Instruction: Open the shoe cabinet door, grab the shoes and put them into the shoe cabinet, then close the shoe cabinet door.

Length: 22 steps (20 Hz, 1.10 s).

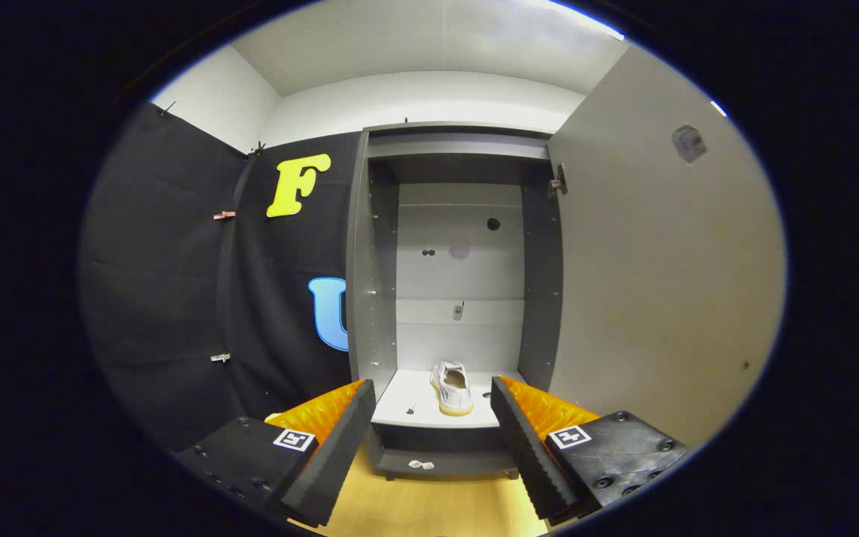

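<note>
Wooden flooring [429, 507] runs up to the shoe cabinet [459, 298], whose door [661, 276] is swung open to the right. Gripper [431, 403] is held level, aimed into the cabinet, fingers spread apart and empty. One white shoe [452, 386] sits on the bottom shelf [407, 399], beyond the fingers.

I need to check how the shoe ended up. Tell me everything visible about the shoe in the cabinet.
The shoe is a white low sneaker with a pale tan sole. It stands upright on the shoe cabinet bottom shelf, opening up. Only the shelf touches it. It lies beyond the open hand-held gripper.
</note>
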Motion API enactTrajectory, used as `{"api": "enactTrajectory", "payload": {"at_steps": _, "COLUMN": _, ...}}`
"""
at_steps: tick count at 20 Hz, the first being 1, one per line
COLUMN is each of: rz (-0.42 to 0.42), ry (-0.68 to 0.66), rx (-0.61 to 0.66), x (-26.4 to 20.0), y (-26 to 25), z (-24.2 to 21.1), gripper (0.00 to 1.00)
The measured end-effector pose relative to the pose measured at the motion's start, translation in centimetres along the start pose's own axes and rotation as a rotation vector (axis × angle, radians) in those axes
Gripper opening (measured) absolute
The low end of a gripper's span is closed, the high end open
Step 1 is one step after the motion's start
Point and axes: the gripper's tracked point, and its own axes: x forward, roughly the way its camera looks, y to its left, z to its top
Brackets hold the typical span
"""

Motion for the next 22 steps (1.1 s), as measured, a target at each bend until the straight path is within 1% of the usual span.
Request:
{"api": "enactTrajectory", "payload": {"at_steps": 2, "rz": 0.021, "ry": 0.01, "rx": 0.029, "x": -2.7, "y": -0.6, "z": -0.9, "gripper": 0.98}}
{"api": "enactTrajectory", "payload": {"at_steps": 4, "rz": 0.049, "ry": 0.017, "rx": 0.016, "x": -5.1, "y": -1.6, "z": -1.8, "gripper": 0.98}}
{"api": "enactTrajectory", "payload": {"at_steps": 7, "rz": 0.141, "ry": 0.023, "rx": 0.012, "x": -9.6, "y": -2.0, "z": -2.0, "gripper": 0.98}}
{"api": "enactTrajectory", "payload": {"at_steps": 9, "rz": 0.187, "ry": 0.031, "rx": 0.013, "x": -13.0, "y": -3.2, "z": -1.9, "gripper": 0.98}}
{"api": "enactTrajectory", "payload": {"at_steps": 11, "rz": 0.179, "ry": 0.006, "rx": 0.03, "x": -15.1, "y": -6.3, "z": -1.2, "gripper": 0.98}}
{"api": "enactTrajectory", "payload": {"at_steps": 13, "rz": 0.169, "ry": 0.007, "rx": 0.07, "x": -16.7, "y": -9.5, "z": -1.4, "gripper": 0.98}}
{"api": "enactTrajectory", "payload": {"at_steps": 17, "rz": 0.072, "ry": 0.016, "rx": 0.113, "x": -17.6, "y": -18.3, "z": -1.6, "gripper": 0.98}}
{"api": "enactTrajectory", "payload": {"at_steps": 22, "rz": -0.03, "ry": 0.033, "rx": 0.045, "x": -17.9, "y": -26.8, "z": -3.2, "gripper": 0.97}}
